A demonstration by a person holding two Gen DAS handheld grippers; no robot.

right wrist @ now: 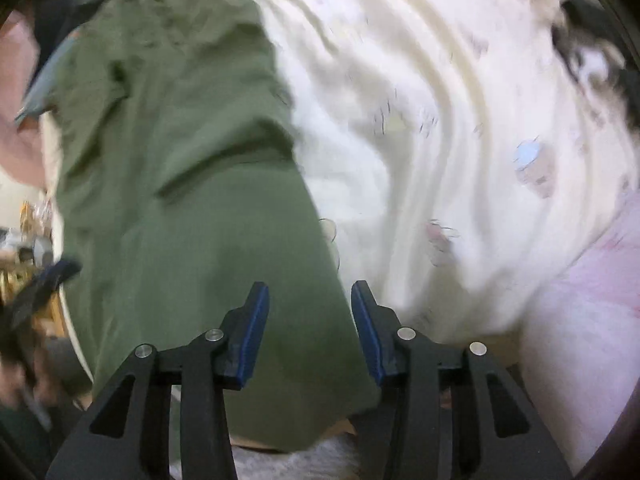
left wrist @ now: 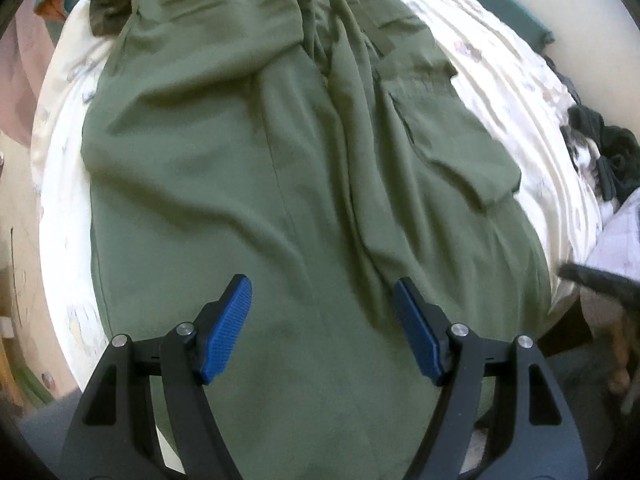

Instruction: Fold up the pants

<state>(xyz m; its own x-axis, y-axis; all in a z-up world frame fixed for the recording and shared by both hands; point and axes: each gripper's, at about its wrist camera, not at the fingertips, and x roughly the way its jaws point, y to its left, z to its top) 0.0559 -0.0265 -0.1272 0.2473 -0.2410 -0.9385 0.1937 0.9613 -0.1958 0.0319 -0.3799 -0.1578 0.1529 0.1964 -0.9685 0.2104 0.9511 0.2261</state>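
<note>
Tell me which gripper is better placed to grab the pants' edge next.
Probably right: the right gripper hangs open over the side edge of the green pants. The left gripper, also open, sits over mid-cloth, away from an edge.

Olive green, plain, on the pants (left wrist: pixel 224 184). Cream white with small faded prints in pale blue, pink and brown on the bedsheet (right wrist: pixel 460 128). Blue ribbed pads on black fingers (left wrist: pixel 228 328) of the left gripper (left wrist: pixel 322 330); same blue and black on the right gripper (right wrist: pixel 310 332). Pale pink on the fabric (right wrist: pixel 592 320) beside the sheet.
</note>
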